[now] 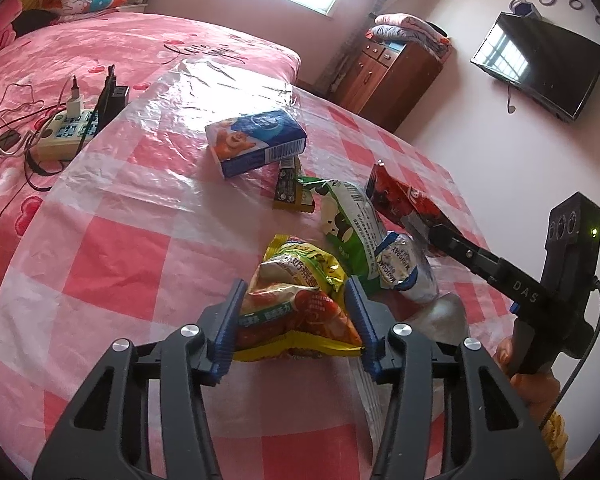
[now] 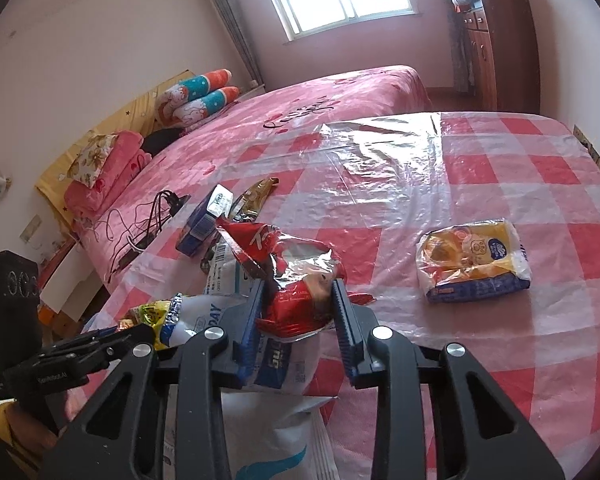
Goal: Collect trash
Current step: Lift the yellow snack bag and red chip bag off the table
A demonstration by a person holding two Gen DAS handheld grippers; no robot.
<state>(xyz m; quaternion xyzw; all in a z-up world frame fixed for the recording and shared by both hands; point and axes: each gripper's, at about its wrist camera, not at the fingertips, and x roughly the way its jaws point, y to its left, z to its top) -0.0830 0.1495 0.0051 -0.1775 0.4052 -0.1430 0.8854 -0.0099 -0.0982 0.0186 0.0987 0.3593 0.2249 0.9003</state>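
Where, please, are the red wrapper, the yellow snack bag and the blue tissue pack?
red wrapper (image 2: 300, 296), right wrist view, crumpled middle
yellow snack bag (image 1: 300, 304), left wrist view, orange front
blue tissue pack (image 1: 256, 140), left wrist view, top face

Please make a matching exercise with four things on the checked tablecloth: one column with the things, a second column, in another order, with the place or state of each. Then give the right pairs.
Things:
1. red wrapper
2. yellow-orange snack bag
3. blue tissue box
4. yellow tissue pack

Places or states:
A. lies alone, apart from the pile
B. between the jaws of the left gripper
C. pinched in the right gripper
D. partly on top of a brown-gold wrapper

Pairs: 1-C, 2-B, 3-D, 4-A
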